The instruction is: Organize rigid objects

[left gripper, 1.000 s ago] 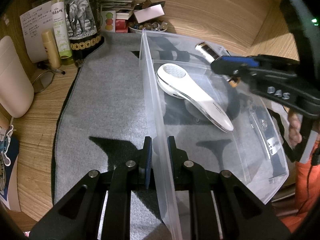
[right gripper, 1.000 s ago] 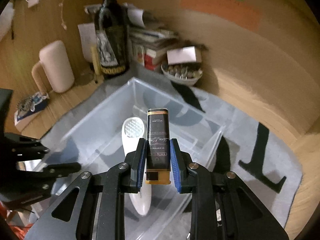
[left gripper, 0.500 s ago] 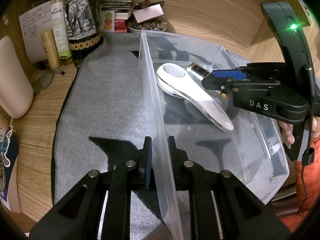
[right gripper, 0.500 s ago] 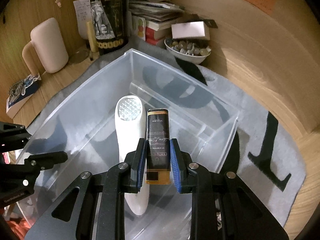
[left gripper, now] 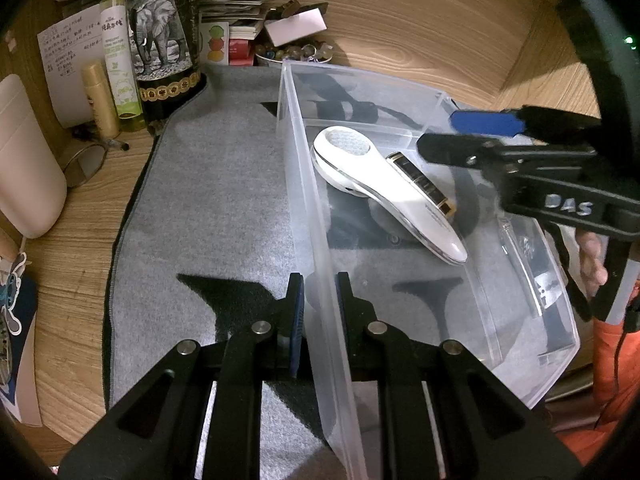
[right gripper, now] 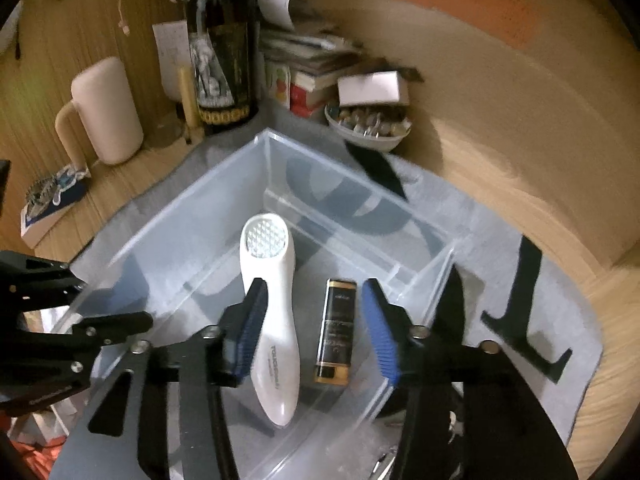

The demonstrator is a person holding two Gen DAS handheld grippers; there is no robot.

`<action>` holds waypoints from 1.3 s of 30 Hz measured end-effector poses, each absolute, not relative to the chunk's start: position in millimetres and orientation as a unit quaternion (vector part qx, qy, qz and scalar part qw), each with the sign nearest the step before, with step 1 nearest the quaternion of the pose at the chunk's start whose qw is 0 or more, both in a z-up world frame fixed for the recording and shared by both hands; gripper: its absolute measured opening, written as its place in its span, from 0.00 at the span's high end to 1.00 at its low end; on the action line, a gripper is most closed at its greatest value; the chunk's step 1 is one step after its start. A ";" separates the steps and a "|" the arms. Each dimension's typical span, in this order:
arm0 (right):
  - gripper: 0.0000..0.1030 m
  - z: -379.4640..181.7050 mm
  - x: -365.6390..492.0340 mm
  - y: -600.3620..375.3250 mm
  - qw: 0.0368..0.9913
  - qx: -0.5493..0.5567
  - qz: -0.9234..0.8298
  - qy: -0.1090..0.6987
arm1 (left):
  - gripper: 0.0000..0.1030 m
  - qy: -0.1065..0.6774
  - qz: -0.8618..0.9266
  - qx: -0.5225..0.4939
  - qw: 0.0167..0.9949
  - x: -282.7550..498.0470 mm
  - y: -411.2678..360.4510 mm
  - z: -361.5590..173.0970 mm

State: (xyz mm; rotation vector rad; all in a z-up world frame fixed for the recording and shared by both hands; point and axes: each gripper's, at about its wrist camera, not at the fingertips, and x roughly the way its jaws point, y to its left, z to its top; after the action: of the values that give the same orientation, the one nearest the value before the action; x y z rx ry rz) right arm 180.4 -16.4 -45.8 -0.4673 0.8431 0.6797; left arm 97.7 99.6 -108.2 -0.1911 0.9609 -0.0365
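A clear plastic bin (left gripper: 288, 120) (right gripper: 192, 200) stands on a grey mat (left gripper: 208, 200). My left gripper (left gripper: 320, 304) is shut on the bin's near side wall. Inside the bin lies a white handheld device (left gripper: 384, 192) (right gripper: 272, 300). A black and gold tube (left gripper: 420, 178) (right gripper: 336, 332) rests on the bin floor right beside it. My right gripper (right gripper: 314, 296) (left gripper: 460, 136) hovers over the bin with its jaws opening. The tube lies loose below and between them, and the blue pads (right gripper: 380, 328) do not touch it.
A dark bottle with an elephant label (left gripper: 164, 52) (right gripper: 222, 60), a green spray bottle (left gripper: 118, 52), a stack of books (right gripper: 304, 76) and a bowl of small items (right gripper: 368, 124) crowd the far corner. A pale mug (right gripper: 106, 112) stands left. A person's hand (left gripper: 592, 256) holds the right gripper.
The right gripper carried the tube down into the bin next to the white device and opened its jaws. The tube now lies on the bin floor. The left gripper has not moved.
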 end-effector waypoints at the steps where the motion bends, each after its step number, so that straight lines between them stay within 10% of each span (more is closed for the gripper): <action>1: 0.39 -41.2 178.4 -18.9 0.835 -0.216 0.322 0.390 | 0.86 0.461 -0.018 -0.091 0.882 98.1 99.3 -108.0; 4: 0.24 -31.6 175.0 -26.4 0.850 -0.207 0.313 0.369 | 0.86 0.461 -0.016 -0.090 0.883 98.7 98.6 -107.0; 30: 0.22 -31.9 144.6 -165.8 0.905 -0.138 0.155 0.371 | 0.86 0.451 -0.018 -0.093 0.888 95.7 98.7 -104.8; 39: 0.41 -81.4 153.4 -199.1 0.883 -0.118 0.126 0.435 | 0.86 0.451 -0.017 -0.093 0.888 94.5 98.6 -106.5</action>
State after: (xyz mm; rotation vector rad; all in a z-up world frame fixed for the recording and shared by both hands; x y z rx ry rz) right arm 153.4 -199.1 -81.4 -0.2461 0.9061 0.2631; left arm 94.5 98.6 -106.5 -0.1926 0.9371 -0.0347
